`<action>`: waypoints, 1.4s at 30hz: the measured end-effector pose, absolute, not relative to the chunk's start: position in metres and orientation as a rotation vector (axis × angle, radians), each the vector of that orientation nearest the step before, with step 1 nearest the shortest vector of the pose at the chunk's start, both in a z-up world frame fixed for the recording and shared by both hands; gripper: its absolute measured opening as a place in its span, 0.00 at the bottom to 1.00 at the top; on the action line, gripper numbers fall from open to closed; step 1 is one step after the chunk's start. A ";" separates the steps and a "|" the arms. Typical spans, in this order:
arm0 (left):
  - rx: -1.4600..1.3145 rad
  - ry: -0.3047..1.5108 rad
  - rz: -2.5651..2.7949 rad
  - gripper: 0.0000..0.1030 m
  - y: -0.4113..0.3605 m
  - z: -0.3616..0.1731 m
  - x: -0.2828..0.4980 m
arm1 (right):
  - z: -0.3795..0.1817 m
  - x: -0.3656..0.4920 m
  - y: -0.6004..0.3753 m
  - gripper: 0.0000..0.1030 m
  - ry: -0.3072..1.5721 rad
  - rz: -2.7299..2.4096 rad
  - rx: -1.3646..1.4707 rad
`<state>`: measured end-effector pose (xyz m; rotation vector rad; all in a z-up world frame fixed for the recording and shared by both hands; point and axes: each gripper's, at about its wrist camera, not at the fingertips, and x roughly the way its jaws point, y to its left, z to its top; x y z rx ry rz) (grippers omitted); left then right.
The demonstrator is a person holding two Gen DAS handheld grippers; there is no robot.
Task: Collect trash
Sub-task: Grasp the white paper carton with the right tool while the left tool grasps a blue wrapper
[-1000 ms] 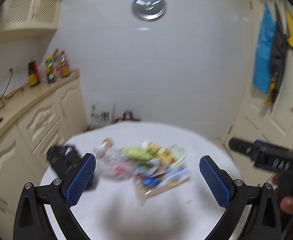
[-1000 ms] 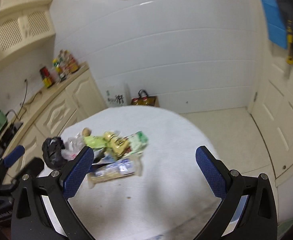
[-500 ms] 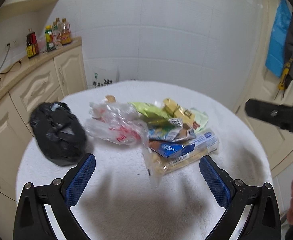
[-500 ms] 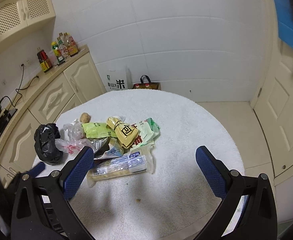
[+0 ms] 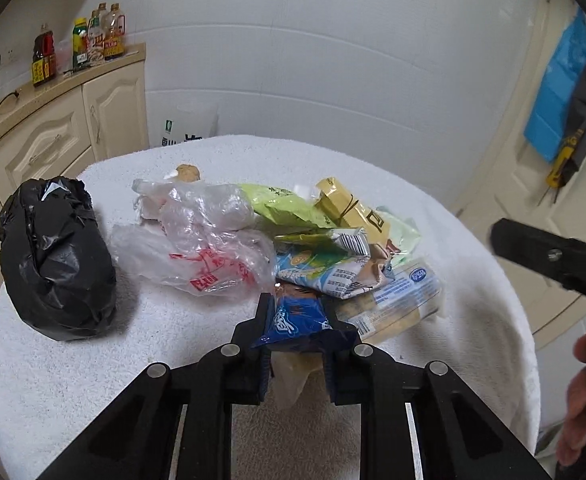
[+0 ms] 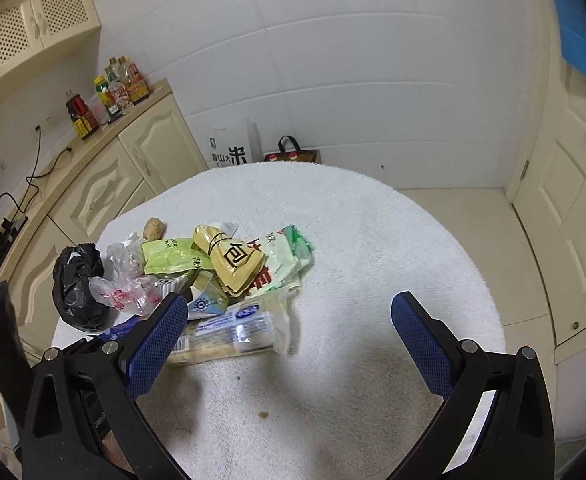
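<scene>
**Left tongs pinch blue wrapper; right tongs wide over the table**

We note the left gripper [image 5: 297, 344] has just been closing, and its jaws now stand narrow with a blue wrapper [image 5: 299, 322] pinched between the pads. The wrapper sits at the near edge of the trash pile [image 5: 293, 240], which lies on the left half of the round table [image 6: 393, 240], covered in white terry cloth.

We record the pile's contents: a clear plastic bag with red print [image 5: 201, 256], a green packet [image 5: 285, 208], a tan packet with a black character [image 6: 237, 262], a pale green packet [image 6: 289, 252], and a long clear pack with a blue label [image 6: 229, 336] at the near side. A small brown lump [image 5: 188, 172] lies at the far side of the pile. A knotted black bag [image 5: 55, 256] stands just left of the pile, apart from it.

The right gripper [image 6: 289, 344] hangs over bare cloth to the right of the pile, jaws wide, nothing between them. Its left finger [image 6: 157, 344] overlaps the long pack in the right view; we cannot tell if they touch.

In the left view, a hand [image 5: 585, 404] on the right tongs shows at the right edge.
</scene>
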<state>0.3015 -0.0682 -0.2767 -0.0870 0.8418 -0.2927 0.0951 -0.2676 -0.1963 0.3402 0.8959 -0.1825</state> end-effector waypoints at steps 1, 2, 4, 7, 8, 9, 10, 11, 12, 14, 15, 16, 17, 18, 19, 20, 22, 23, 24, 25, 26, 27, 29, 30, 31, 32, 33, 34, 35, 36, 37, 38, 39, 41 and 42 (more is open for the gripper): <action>-0.099 0.841 -0.295 0.17 -0.066 -0.278 0.302 | -0.197 0.097 -0.266 1.00 0.898 -0.176 0.339; -0.111 0.838 -0.296 0.16 -0.062 -0.278 0.303 | -0.198 0.100 -0.262 1.00 0.901 -0.164 0.334; -0.127 0.832 -0.292 0.16 -0.054 -0.279 0.303 | -0.200 0.105 -0.255 1.00 0.910 -0.144 0.320; -0.137 0.812 -0.279 0.16 -0.044 -0.274 0.292 | -0.203 0.118 -0.237 0.99 0.929 -0.093 0.292; -0.141 0.807 -0.275 0.16 -0.040 -0.273 0.288 | -0.205 0.121 -0.232 0.98 0.936 -0.077 0.281; -0.144 0.802 -0.269 0.16 -0.036 -0.273 0.285 | -0.208 0.126 -0.224 0.97 0.945 -0.055 0.266; -0.147 0.800 -0.266 0.16 -0.032 -0.272 0.282 | -0.210 0.131 -0.217 0.96 0.955 -0.038 0.252; -0.153 0.800 -0.261 0.16 -0.027 -0.272 0.279 | -0.215 0.138 -0.208 0.93 0.973 -0.018 0.232; -0.157 0.800 -0.257 0.16 -0.025 -0.272 0.277 | -0.219 0.143 -0.203 0.89 0.986 -0.008 0.221; -0.170 0.800 -0.252 0.16 -0.018 -0.272 0.272 | -0.230 0.156 -0.191 0.82 1.026 0.004 0.201; -0.174 0.798 -0.250 0.16 -0.015 -0.272 0.269 | -0.235 0.160 -0.188 0.76 1.041 0.006 0.196; -0.178 0.795 -0.246 0.16 -0.011 -0.271 0.266 | -0.241 0.165 -0.184 0.71 1.061 0.008 0.191; -0.181 0.793 -0.245 0.16 -0.009 -0.270 0.263 | -0.246 0.170 -0.181 0.63 1.080 0.010 0.183; -0.185 0.789 -0.243 0.16 -0.005 -0.270 0.261 | -0.251 0.173 -0.177 0.63 1.092 0.014 0.170; -0.186 0.784 -0.240 0.16 -0.003 -0.268 0.256 | -0.254 0.174 -0.175 0.62 1.095 0.018 0.161; -0.188 0.779 -0.238 0.16 -0.001 -0.263 0.249 | -0.255 0.173 -0.173 0.62 1.095 0.024 0.154; -0.193 0.771 -0.233 0.16 0.004 -0.261 0.241 | -0.255 0.169 -0.171 0.61 1.087 0.037 0.161; -0.196 0.768 -0.230 0.16 0.007 -0.260 0.238 | -0.253 0.165 -0.171 0.61 1.079 0.048 0.176; -0.198 0.764 -0.227 0.16 0.008 -0.258 0.235 | -0.251 0.162 -0.172 0.61 1.072 0.051 0.180; -0.198 0.759 -0.224 0.16 0.009 -0.257 0.232 | -0.249 0.158 -0.171 0.61 1.064 0.053 0.181; -0.197 0.751 -0.222 0.16 0.011 -0.255 0.229 | -0.247 0.154 -0.170 0.61 1.058 0.057 0.183; -0.195 0.743 -0.218 0.16 0.011 -0.253 0.225 | -0.244 0.150 -0.171 0.61 1.049 0.065 0.192; -0.192 0.731 -0.213 0.16 0.010 -0.248 0.218 | -0.238 0.142 -0.172 0.61 1.033 0.068 0.204; -0.192 0.725 -0.213 0.16 0.012 -0.245 0.215 | -0.234 0.138 -0.173 0.61 1.021 0.071 0.210; -0.193 0.720 -0.208 0.16 0.009 -0.243 0.210 | -0.230 0.133 -0.174 0.61 1.011 0.076 0.218; -0.191 0.713 -0.207 0.16 0.008 -0.240 0.207 | -0.226 0.130 -0.175 0.61 1.004 0.078 0.222; -0.187 0.704 -0.209 0.16 0.007 -0.235 0.204 | -0.221 0.126 -0.176 0.61 0.992 0.076 0.220; -0.186 0.698 -0.208 0.16 0.006 -0.233 0.201 | -0.216 0.122 -0.177 0.61 0.982 0.075 0.221; -0.183 0.688 -0.208 0.16 0.004 -0.229 0.198 | -0.212 0.119 -0.179 0.61 0.971 0.078 0.228; -0.180 0.677 -0.212 0.16 0.003 -0.224 0.195 | -0.207 0.114 -0.181 0.61 0.958 0.080 0.235; -0.178 0.669 -0.215 0.16 0.000 -0.219 0.192 | -0.202 0.110 -0.182 0.61 0.946 0.076 0.236; -0.175 0.659 -0.219 0.16 -0.003 -0.215 0.189 | -0.199 0.108 -0.183 0.61 0.938 0.074 0.237; -0.169 0.645 -0.224 0.16 -0.007 -0.209 0.186 | -0.194 0.104 -0.185 0.61 0.926 0.075 0.244; -0.159 0.624 -0.234 0.16 -0.012 -0.199 0.181 | -0.186 0.098 -0.188 0.61 0.907 0.072 0.251; -0.155 0.612 -0.233 0.16 -0.018 -0.194 0.177 | -0.181 0.094 -0.190 0.61 0.895 0.068 0.253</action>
